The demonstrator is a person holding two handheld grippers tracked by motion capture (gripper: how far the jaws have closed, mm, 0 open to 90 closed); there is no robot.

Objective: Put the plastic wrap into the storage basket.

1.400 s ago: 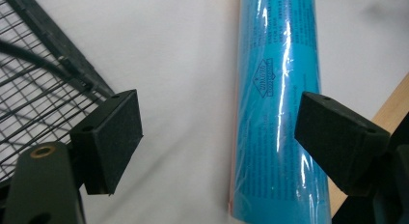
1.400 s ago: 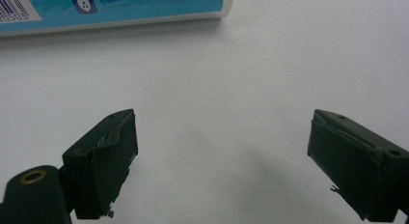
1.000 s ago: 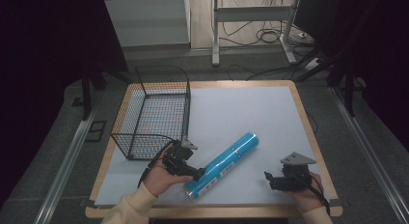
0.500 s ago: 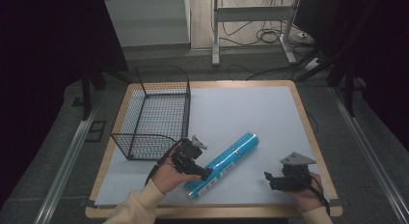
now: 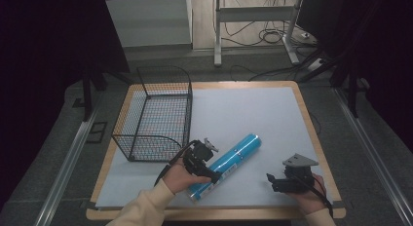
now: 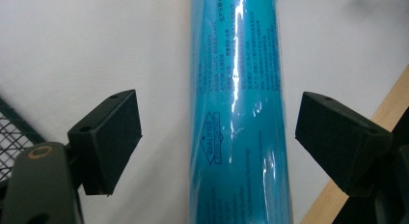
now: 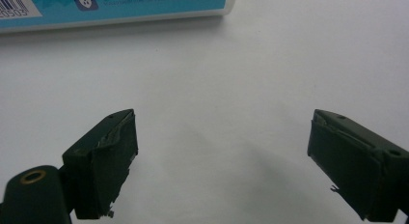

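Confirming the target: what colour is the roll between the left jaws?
Glossy blue roll, clearest in the left gripper view.

I am working in what looks like a lab: a white-topped table (image 5: 253, 114) ringed by dark curtains (image 5: 48, 41), metal floor rails (image 5: 65, 170), and loose cables (image 5: 272, 38) beyond my fingers.

I see a wooden-edged table (image 5: 304, 114) covered by a white sheet (image 5: 243, 114). A black wire basket (image 5: 156, 116) stands at its left; a blue cylindrical roll (image 5: 234, 158) lies diagonally near the front edge.
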